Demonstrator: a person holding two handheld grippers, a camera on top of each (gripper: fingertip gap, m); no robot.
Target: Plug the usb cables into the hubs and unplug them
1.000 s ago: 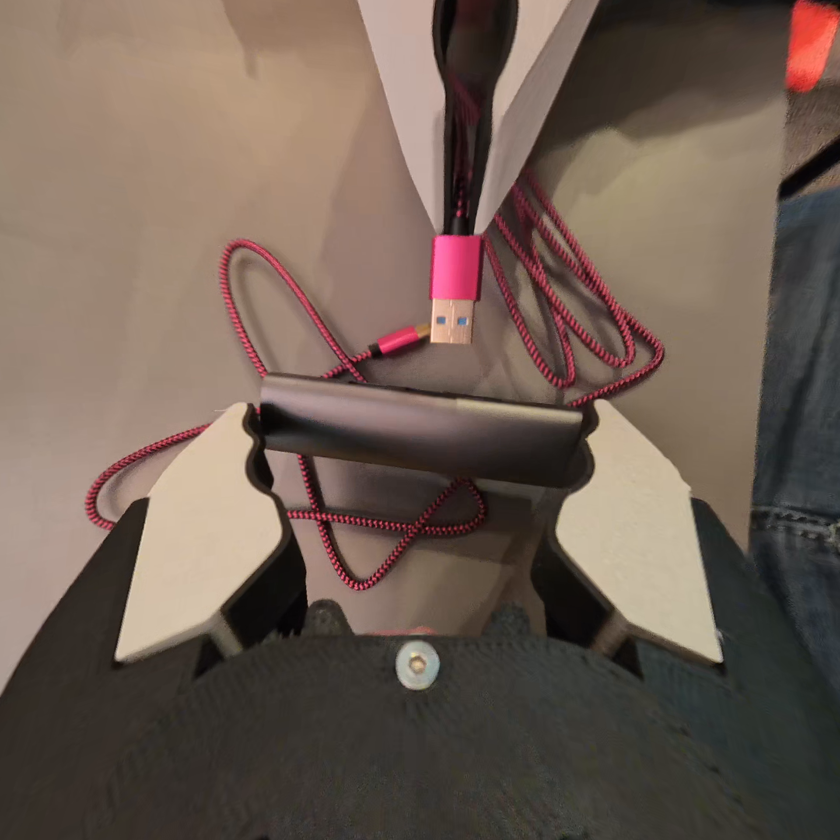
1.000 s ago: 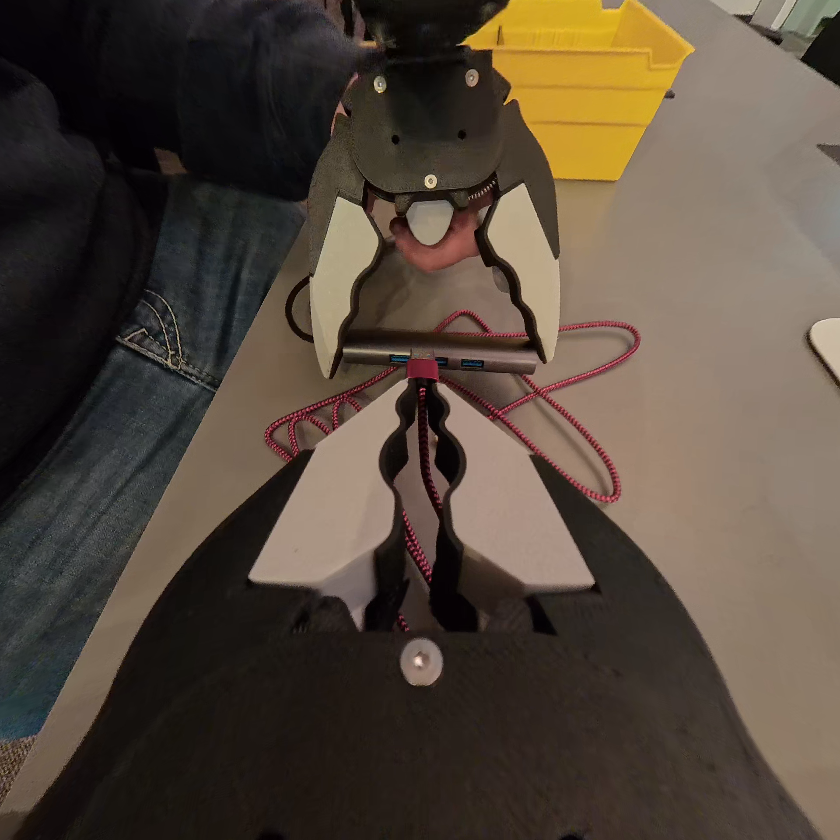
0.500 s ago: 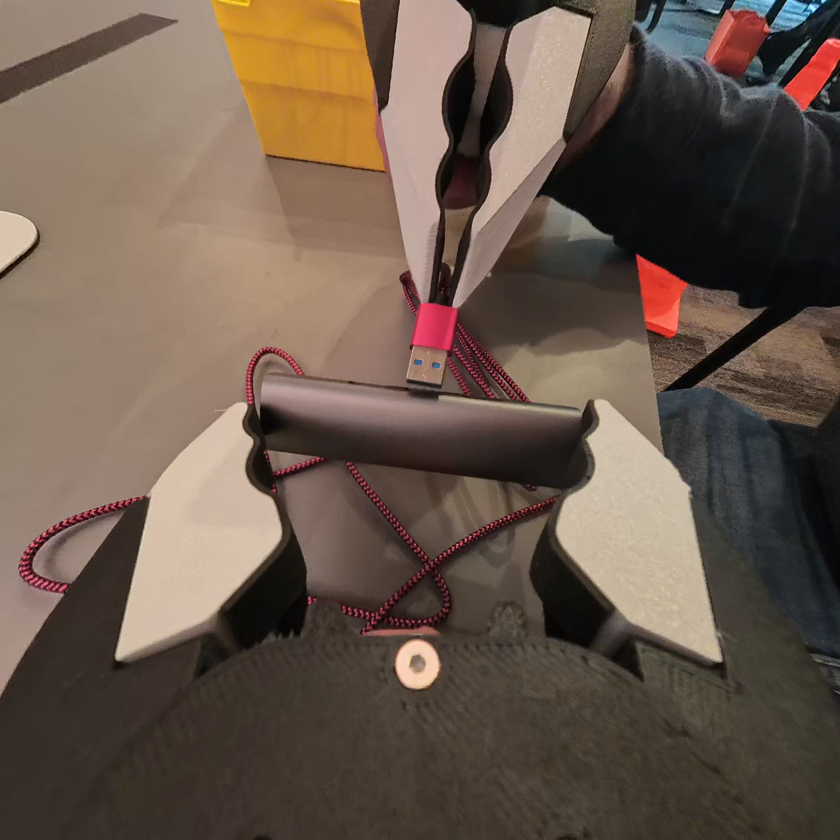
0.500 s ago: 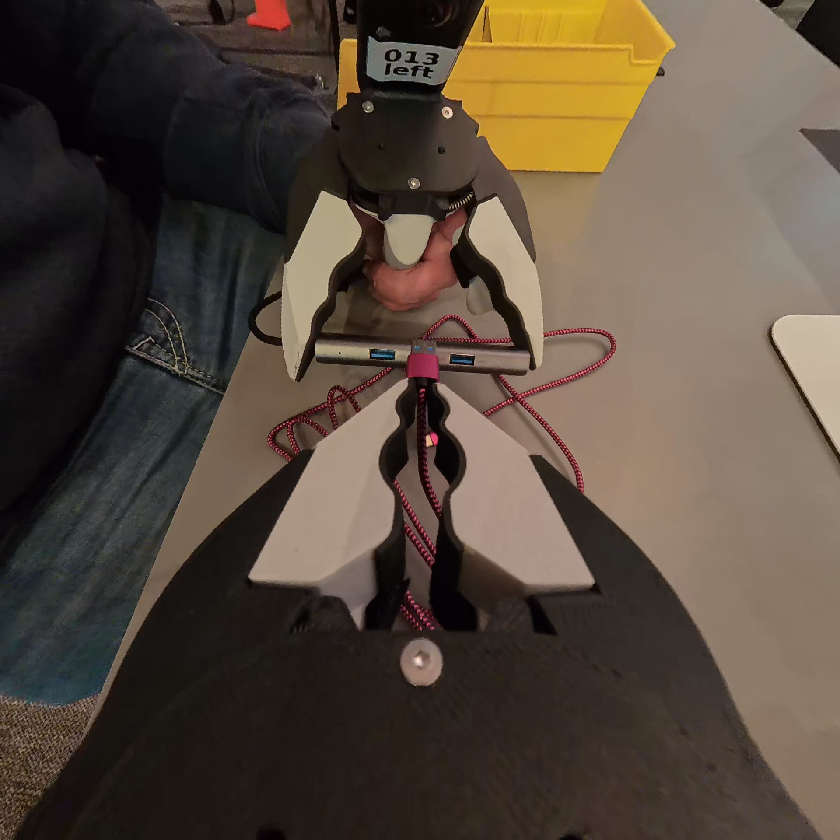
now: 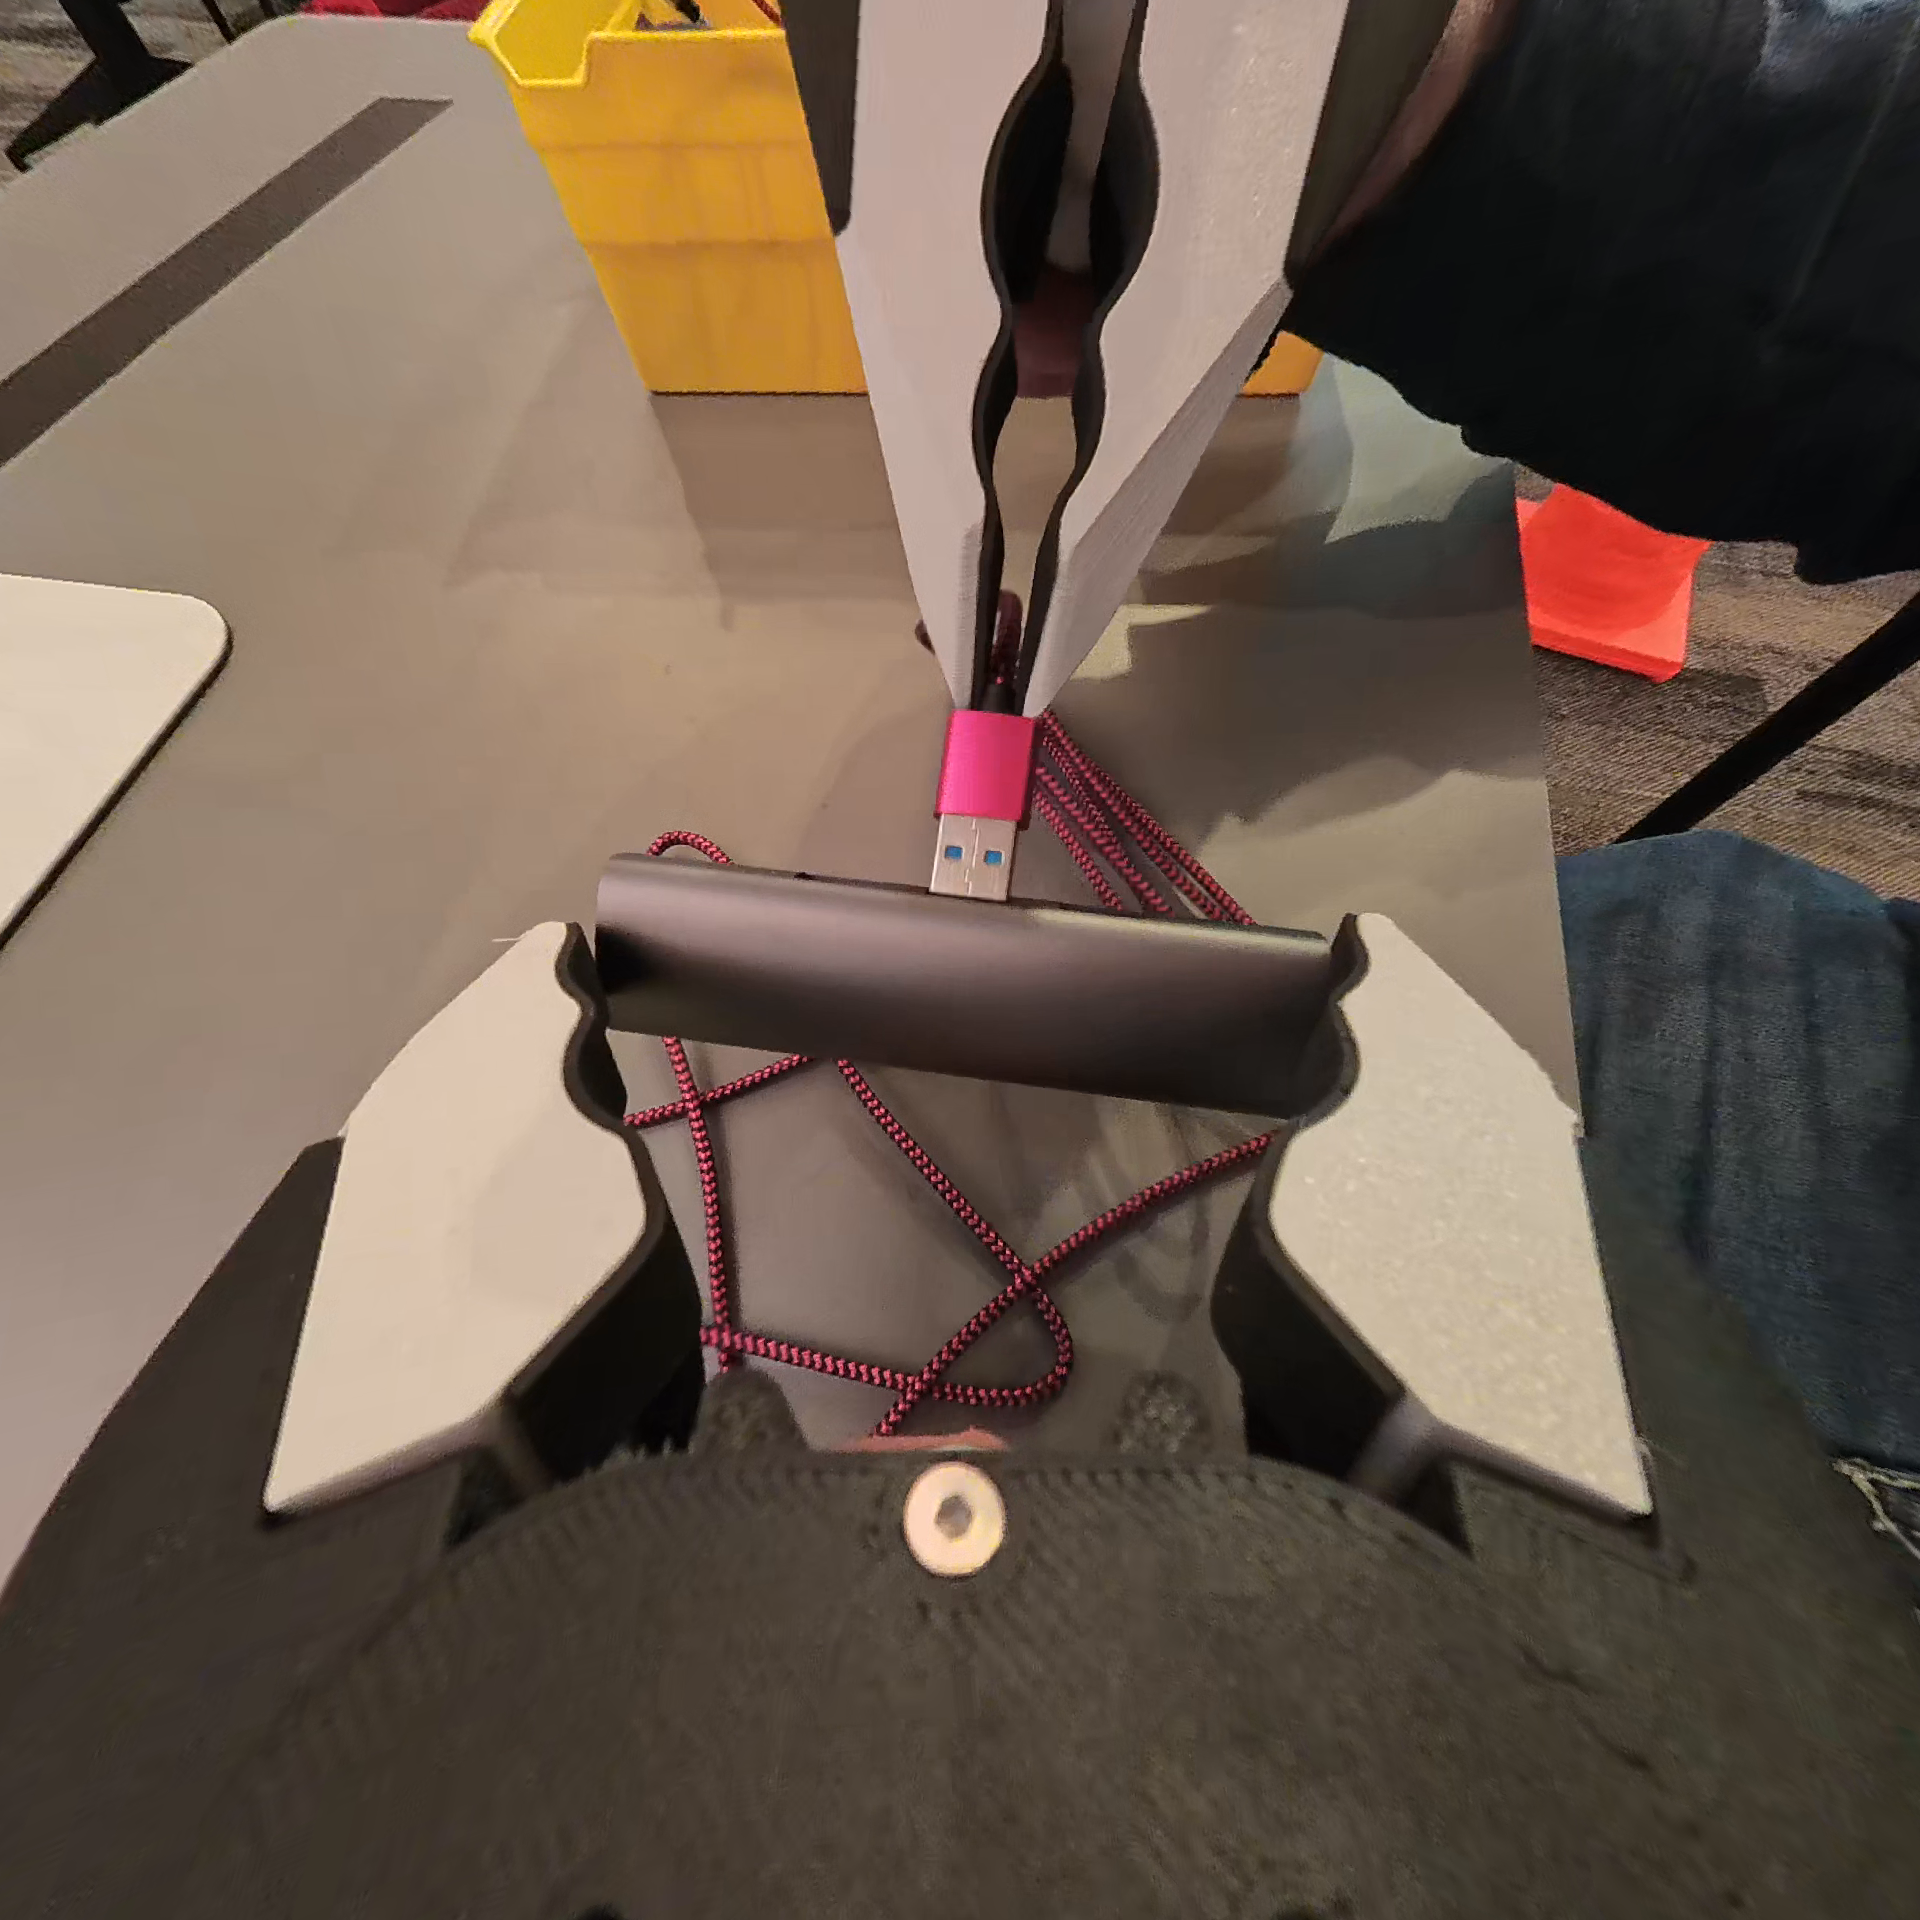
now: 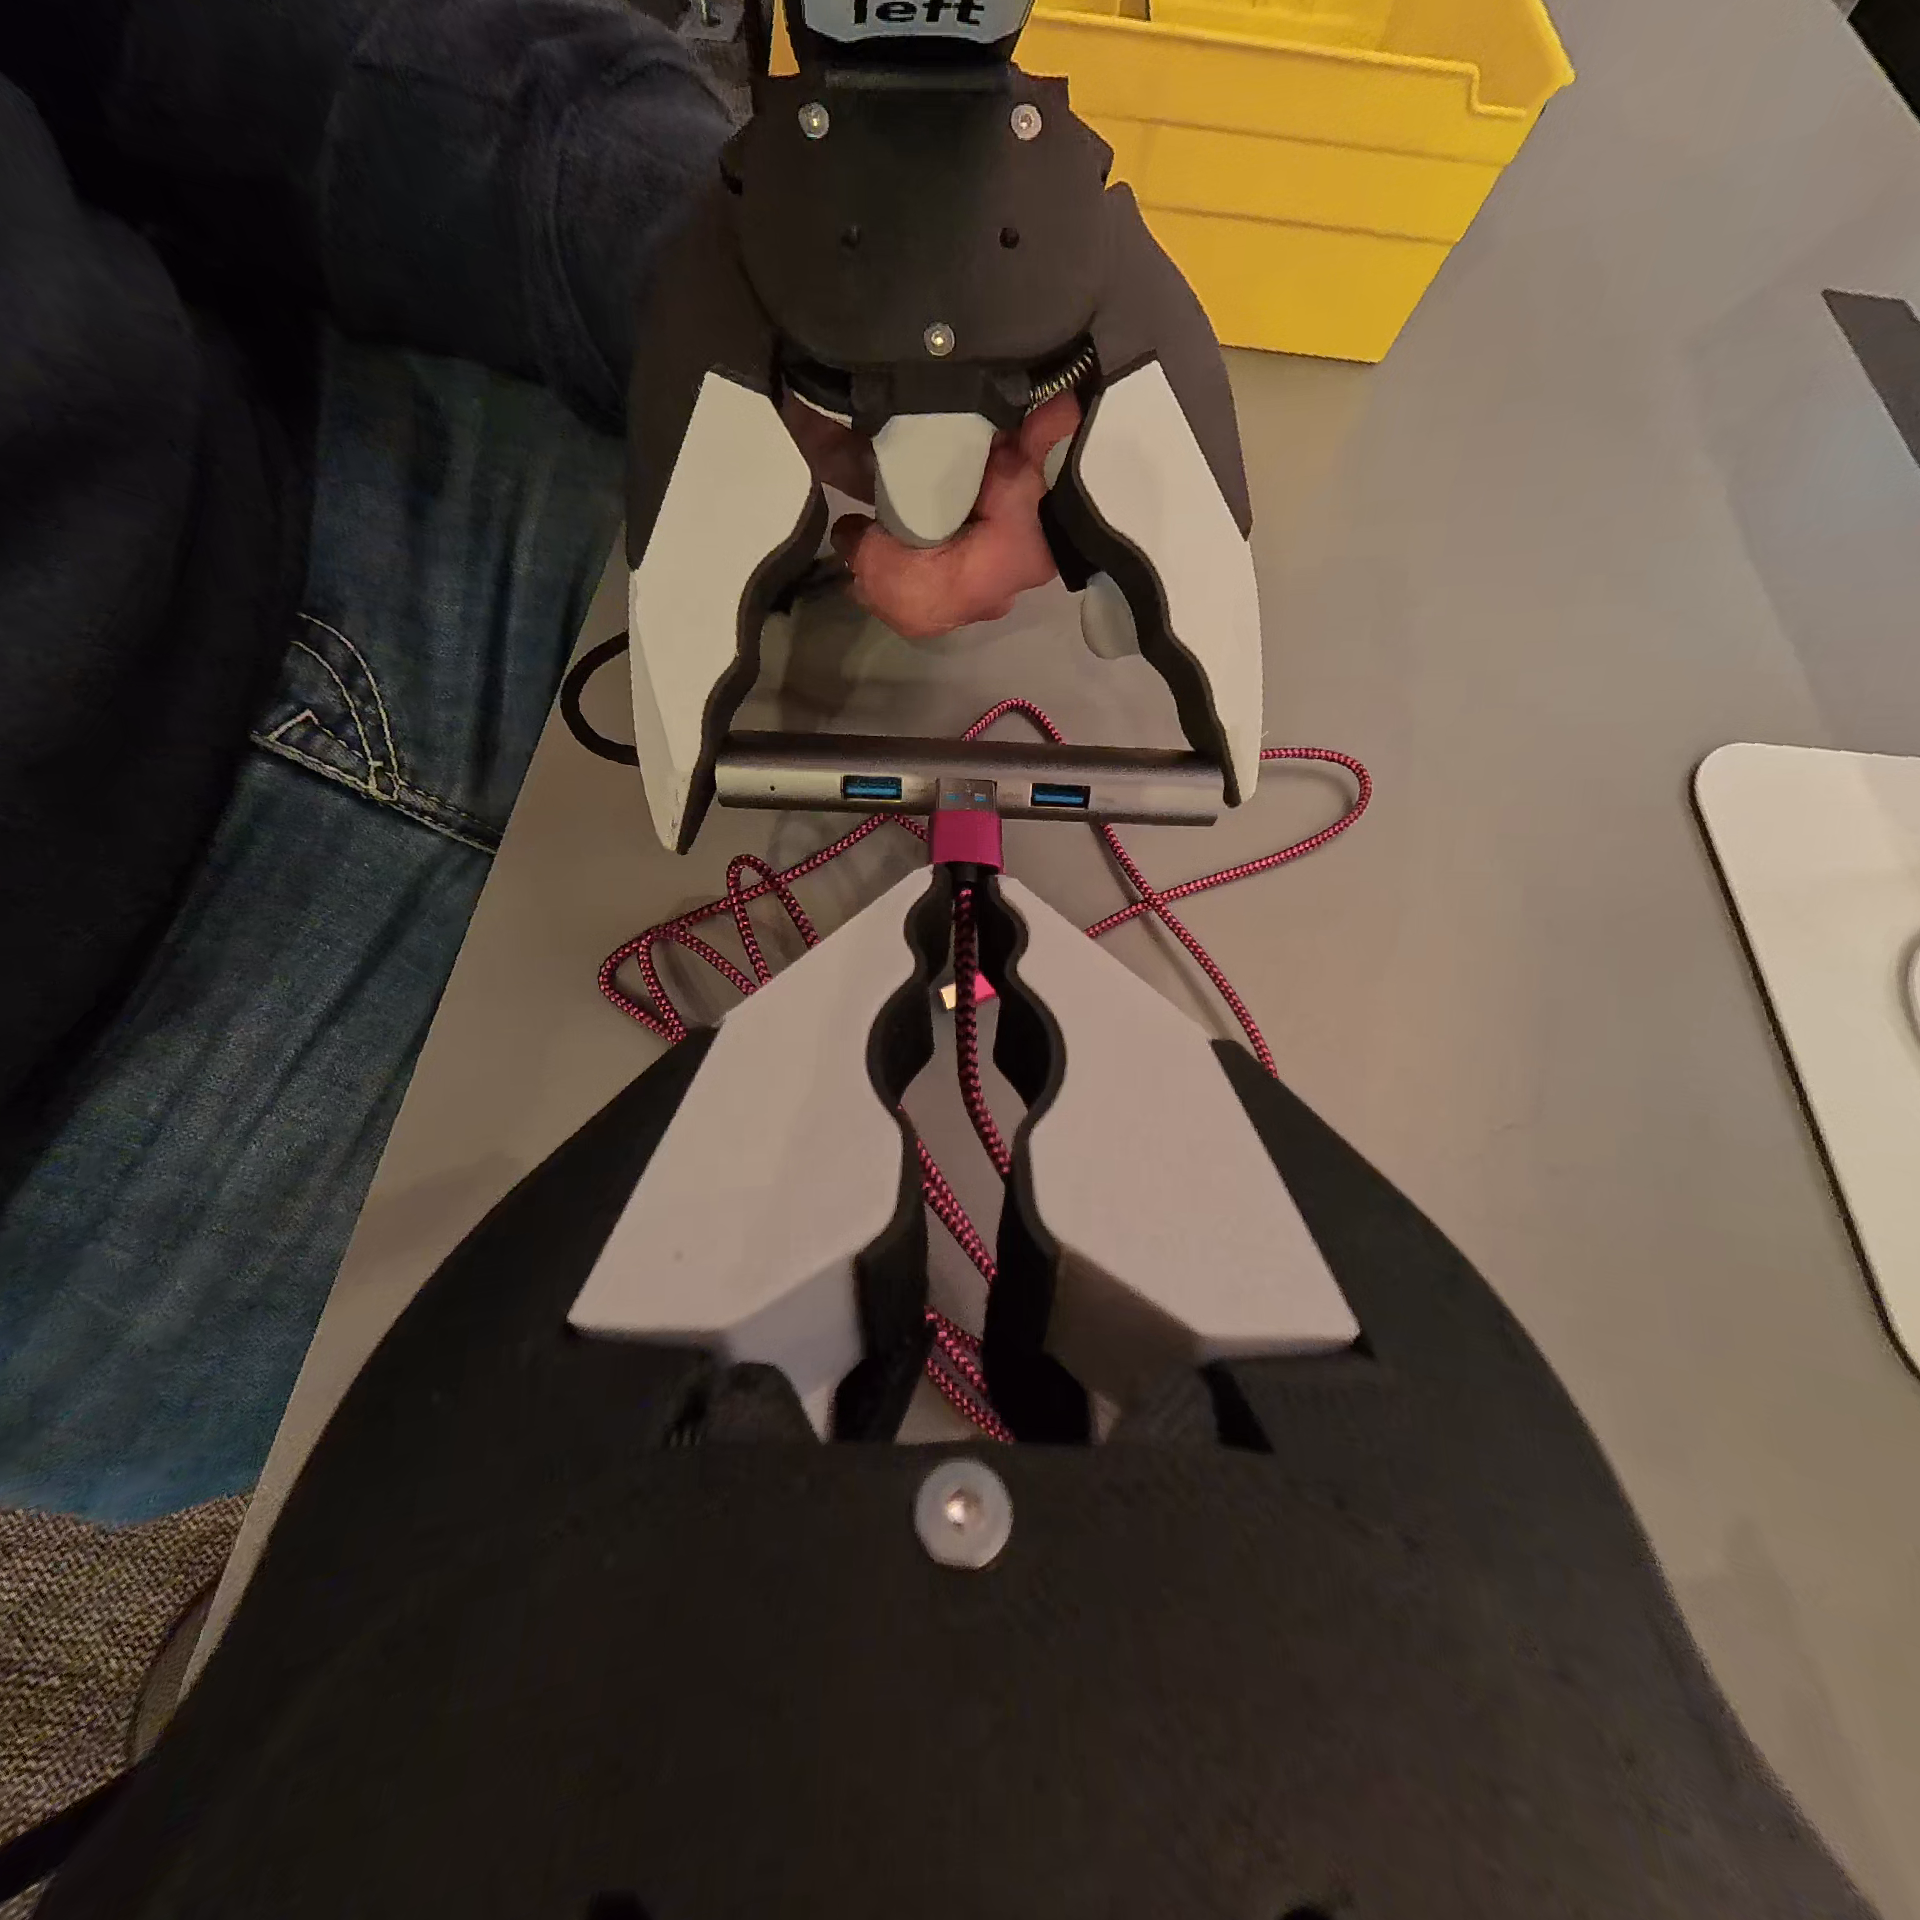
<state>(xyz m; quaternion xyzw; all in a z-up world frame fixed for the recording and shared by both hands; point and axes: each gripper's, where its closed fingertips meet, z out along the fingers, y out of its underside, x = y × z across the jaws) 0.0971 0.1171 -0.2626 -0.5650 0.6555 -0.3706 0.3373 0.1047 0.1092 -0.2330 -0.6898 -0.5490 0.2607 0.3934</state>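
Hub (image 5: 961, 982) first, in the left wrist view: a dark grey bar, long axis running crosswise, gripped end to end between the fingers of the left gripper (image 5: 961, 997), which are spread wide and clamp its two short ends. It hangs above the grey table (image 5: 436, 644). From beyond it the right gripper (image 5: 1000, 686) points back at the camera, its fingers pressed nearly together on the pink braided cable (image 5: 935, 1226) just behind the pink USB plug (image 5: 982, 805). The plug's metal tip points at the hub's far face and meets its top edge; whether it has entered a port cannot be told here. Loose loops of cable lie on the table under the hub. A yellow bin (image 5: 686, 208) stands farther back, partly hidden by the right gripper; its contents are not visible. A white mat (image 5: 94, 707) lies at the left edge, an orange object (image 5: 1600, 592) on the floor at right.

In the right wrist view the hub (image 6: 790, 790) shows its port face, two blue ports either side of the plug (image 6: 966, 826), whose tip sits at the middle port. The right gripper (image 6: 966, 883) pinches the cable (image 6: 971, 1091); the left gripper (image 6: 961, 790) holds the hub, a hand (image 6: 935, 582) visible behind it. The bin (image 6: 1299, 187) is behind, the mat (image 6: 1829, 935) at right.
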